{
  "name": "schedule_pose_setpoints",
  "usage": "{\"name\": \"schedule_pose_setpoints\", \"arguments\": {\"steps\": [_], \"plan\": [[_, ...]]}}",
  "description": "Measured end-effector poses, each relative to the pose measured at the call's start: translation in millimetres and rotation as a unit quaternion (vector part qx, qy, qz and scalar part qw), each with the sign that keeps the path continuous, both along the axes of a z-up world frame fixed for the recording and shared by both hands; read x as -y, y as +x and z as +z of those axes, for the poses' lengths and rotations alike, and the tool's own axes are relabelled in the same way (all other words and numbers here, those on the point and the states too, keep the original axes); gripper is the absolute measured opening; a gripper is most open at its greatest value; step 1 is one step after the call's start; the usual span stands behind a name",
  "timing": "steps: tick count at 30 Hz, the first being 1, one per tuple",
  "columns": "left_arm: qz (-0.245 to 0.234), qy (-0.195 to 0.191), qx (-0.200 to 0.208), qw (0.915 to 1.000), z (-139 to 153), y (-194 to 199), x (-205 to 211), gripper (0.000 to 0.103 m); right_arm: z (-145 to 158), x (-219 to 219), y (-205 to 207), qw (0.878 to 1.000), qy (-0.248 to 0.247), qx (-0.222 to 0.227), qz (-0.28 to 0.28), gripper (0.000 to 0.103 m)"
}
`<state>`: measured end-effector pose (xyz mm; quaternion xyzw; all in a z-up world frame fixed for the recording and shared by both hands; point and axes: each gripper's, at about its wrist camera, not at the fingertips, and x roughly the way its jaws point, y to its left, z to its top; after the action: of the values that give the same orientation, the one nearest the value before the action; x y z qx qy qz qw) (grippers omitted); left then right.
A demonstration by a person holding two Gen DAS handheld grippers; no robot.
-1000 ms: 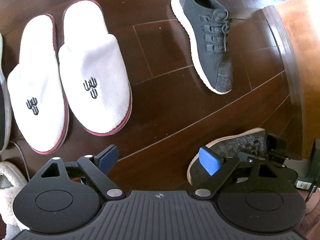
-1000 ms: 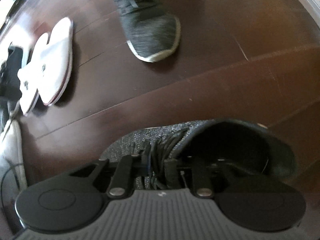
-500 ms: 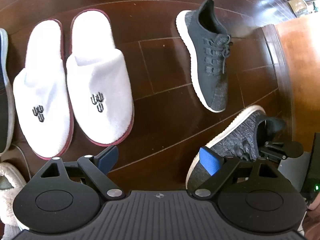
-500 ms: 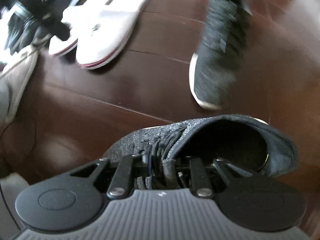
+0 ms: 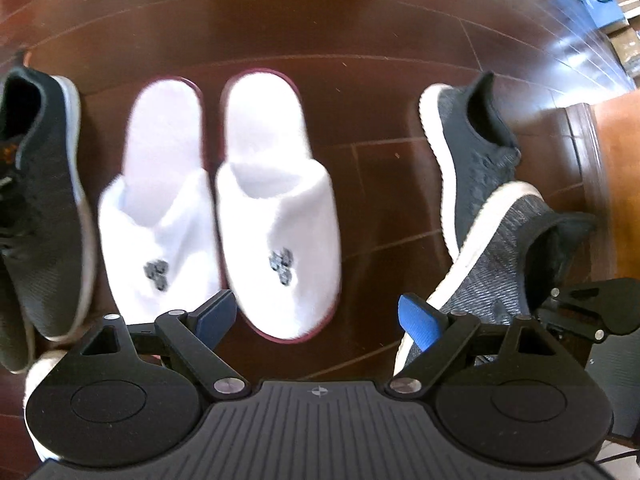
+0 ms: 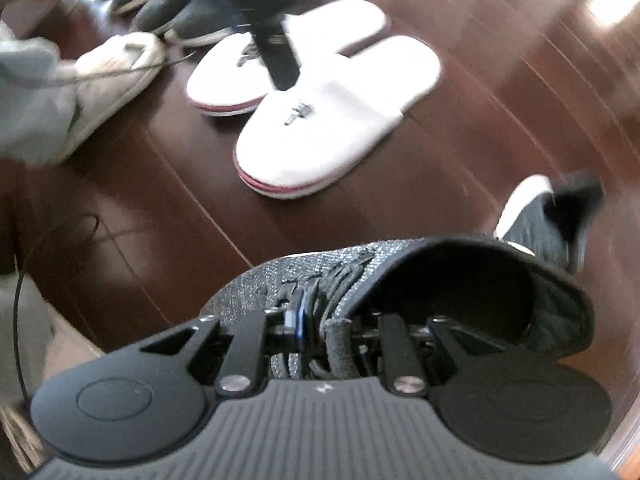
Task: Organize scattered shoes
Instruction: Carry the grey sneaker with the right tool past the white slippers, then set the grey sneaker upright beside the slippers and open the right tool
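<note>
Dark wood floor (image 5: 380,40) had two white slippers (image 5: 276,208) side by side, black sneaker (image 5: 36,208) left, probably another dark sneaker (image 5: 472,152) right.

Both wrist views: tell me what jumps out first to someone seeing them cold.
The pair of white slippers with maroon-edged soles glares brightest, side by side on the dark wood floor, ahead of the open left gripper. Next comes the grey knit sneaker filling the right wrist view, with the right gripper shut on its laces and tongue. Its matching sneaker lies on the floor just beyond it.
</note>
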<state>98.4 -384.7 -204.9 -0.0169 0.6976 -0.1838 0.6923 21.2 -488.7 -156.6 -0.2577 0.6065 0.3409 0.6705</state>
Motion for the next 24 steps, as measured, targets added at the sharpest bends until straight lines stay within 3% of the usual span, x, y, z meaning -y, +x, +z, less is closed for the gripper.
{"name": "schedule_pose_setpoints", "arguments": {"steps": [11,24], "plan": [[0.027,0.022,0.001,0.9994,-8,29,-27,0.094,-28,-34,60,0.987,-0.032,-0.020,0.157,0.018],[0.050,0.028,-0.013,0.9983,-12,45,-47,0.095,-60,-36,100,0.974,-0.075,-0.031,0.213,0.018]]}}
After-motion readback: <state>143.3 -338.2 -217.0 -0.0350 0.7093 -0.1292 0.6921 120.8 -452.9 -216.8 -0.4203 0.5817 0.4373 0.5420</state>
